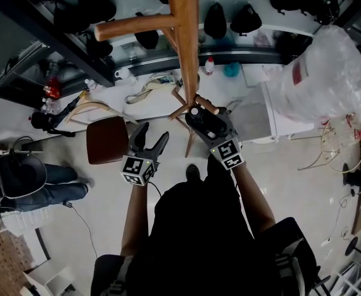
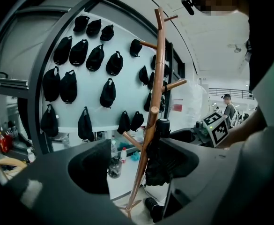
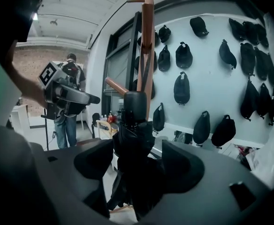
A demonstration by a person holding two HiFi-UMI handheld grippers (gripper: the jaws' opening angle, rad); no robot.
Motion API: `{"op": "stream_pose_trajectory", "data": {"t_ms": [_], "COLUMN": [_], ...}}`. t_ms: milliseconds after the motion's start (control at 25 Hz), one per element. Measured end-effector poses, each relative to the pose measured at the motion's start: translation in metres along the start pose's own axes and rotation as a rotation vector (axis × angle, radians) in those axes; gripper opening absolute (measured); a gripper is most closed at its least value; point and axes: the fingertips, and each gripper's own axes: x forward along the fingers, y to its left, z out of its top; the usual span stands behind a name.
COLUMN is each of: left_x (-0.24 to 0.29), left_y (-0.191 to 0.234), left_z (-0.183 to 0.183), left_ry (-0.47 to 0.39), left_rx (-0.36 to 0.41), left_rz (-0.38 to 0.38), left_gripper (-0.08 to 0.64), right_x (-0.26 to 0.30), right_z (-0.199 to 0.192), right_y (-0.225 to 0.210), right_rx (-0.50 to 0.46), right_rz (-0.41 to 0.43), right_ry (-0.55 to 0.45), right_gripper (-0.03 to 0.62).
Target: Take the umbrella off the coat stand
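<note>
The wooden coat stand (image 1: 183,17) rises straight toward the head camera, its feet on the floor just beyond my grippers. My right gripper (image 1: 203,121) is shut on the black folded umbrella (image 1: 195,112), which is held upright against the pole. In the right gripper view the umbrella (image 3: 134,139) fills the gap between the jaws of my right gripper (image 3: 137,165), its round handle beside a short peg of the stand (image 3: 147,41). Whether it still hangs from that peg is hidden. My left gripper (image 1: 155,132) is open and empty, left of the pole; its own view shows the left gripper (image 2: 132,168), the stand (image 2: 158,78) and the umbrella (image 2: 161,158).
A brown stool (image 1: 106,139) stands just left of my left gripper. Behind the stand are a cluttered white table (image 1: 137,91) and a wall of black caps (image 2: 76,55). A big plastic bag (image 1: 328,73) is at right, a seated person (image 1: 38,177) at left, another person (image 3: 69,107) farther off.
</note>
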Motion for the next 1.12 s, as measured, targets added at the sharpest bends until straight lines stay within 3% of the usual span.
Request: {"op": "stream_pose_trajectory", "data": {"t_ms": [640, 1120], "left_x": [0.005, -0.009], "left_y": [0.008, 0.017], "left_z": [-0.006, -0.011], "left_ry": [0.039, 0.054], "left_rx": [0.002, -0.007], "left_rz": [0.033, 0.070], "left_gripper": [0.321, 0.321], "right_x": [0.034, 0.051], "right_z": [0.003, -0.003], "right_y": [0.015, 0.016], "right_rx": [0.010, 0.025], "right_rz": [0.135, 0.138], "right_ry": [-0.011, 0.014], "right_gripper": [0.367, 0.336]}}
